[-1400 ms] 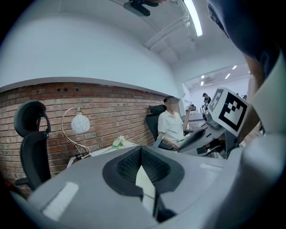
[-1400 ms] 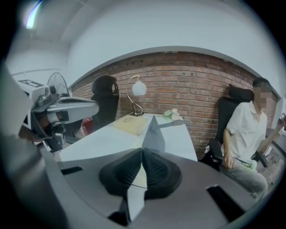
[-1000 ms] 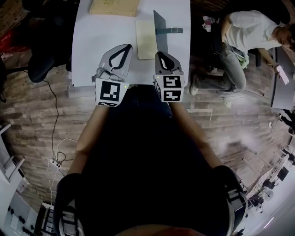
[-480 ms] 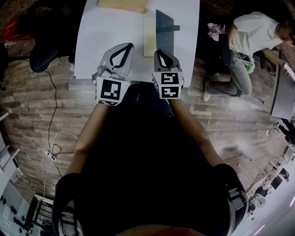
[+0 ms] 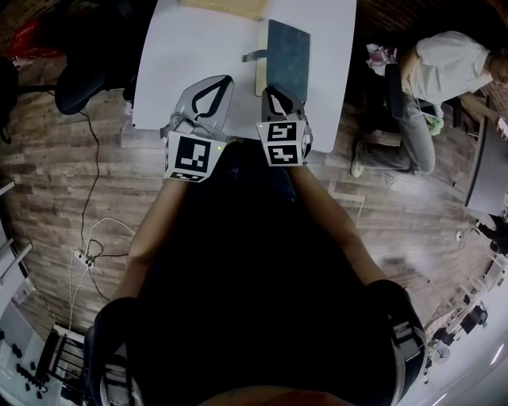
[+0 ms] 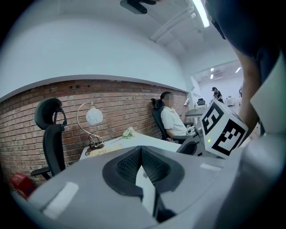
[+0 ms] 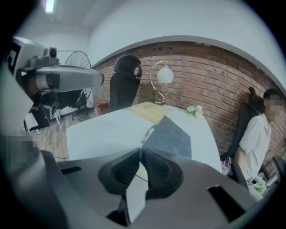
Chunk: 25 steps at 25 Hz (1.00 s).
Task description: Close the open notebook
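The notebook lies on the white table (image 5: 190,47). Its dark cover (image 5: 287,57) is lifted and tilts over the cream page (image 5: 259,78), with the elastic strap (image 5: 252,55) hanging off its edge. In the right gripper view the cover (image 7: 169,136) rises at a slant just beyond the jaws. My right gripper (image 5: 271,90) is shut at the notebook's near edge; whether it touches the cover I cannot tell. My left gripper (image 5: 224,80) is shut too, with nothing in it, over the bare table to the left. The two grippers' jaws show shut in their own views: left gripper (image 6: 141,150), right gripper (image 7: 139,152).
A tan board (image 5: 226,6) lies at the table's far end. A curved lamp (image 7: 161,77), a small flower bunch (image 7: 193,110) and a black office chair (image 7: 125,80) stand by the brick wall. A person sits to the right (image 5: 444,71). My grippers are at the table's front edge.
The dark cover has swung from standing edge-on to leaning left over the cream page, and its strap now hangs to the left. The right gripper shifted slightly left; the left one stayed.
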### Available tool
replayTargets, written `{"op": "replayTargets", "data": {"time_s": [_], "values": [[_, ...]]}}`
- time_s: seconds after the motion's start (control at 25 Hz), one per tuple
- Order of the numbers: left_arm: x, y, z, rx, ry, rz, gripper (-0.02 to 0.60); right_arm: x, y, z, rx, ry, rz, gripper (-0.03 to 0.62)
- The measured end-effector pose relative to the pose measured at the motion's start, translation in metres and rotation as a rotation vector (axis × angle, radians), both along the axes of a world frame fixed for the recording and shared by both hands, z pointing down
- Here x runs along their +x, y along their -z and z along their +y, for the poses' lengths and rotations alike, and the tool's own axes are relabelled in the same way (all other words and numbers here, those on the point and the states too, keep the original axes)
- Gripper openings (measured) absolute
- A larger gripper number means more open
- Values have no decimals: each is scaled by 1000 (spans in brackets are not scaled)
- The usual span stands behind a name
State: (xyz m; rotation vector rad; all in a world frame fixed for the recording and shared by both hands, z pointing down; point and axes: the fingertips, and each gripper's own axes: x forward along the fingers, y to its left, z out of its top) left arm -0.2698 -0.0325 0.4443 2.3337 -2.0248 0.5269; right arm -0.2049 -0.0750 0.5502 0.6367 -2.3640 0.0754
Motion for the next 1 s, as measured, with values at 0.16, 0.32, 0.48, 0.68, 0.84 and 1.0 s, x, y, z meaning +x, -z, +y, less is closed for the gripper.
{"op": "replayTargets", "data": {"time_s": [0.16,0.32,0.48,0.68,0.84,1.0], "values": [[-3,-1,2,-5,9,1,6,-2,-7,1,6,27,34,21],[-5,-3,2,-8,16,3,6,-4,-12,2,6,41,51,23],[-8,-5,3,-14,21,5,6,-10,-14,2,1,47,51,23],[-11,-13,6,-33,39,20,6,-15,-20,2,3,68,74,26],[-11,-17,8,-41,46,22,6,-17,-29,5,-3,85,94,28],[-12,-20,8,-47,49,21,6,-18,-36,6,-7,98,112,29]]}}
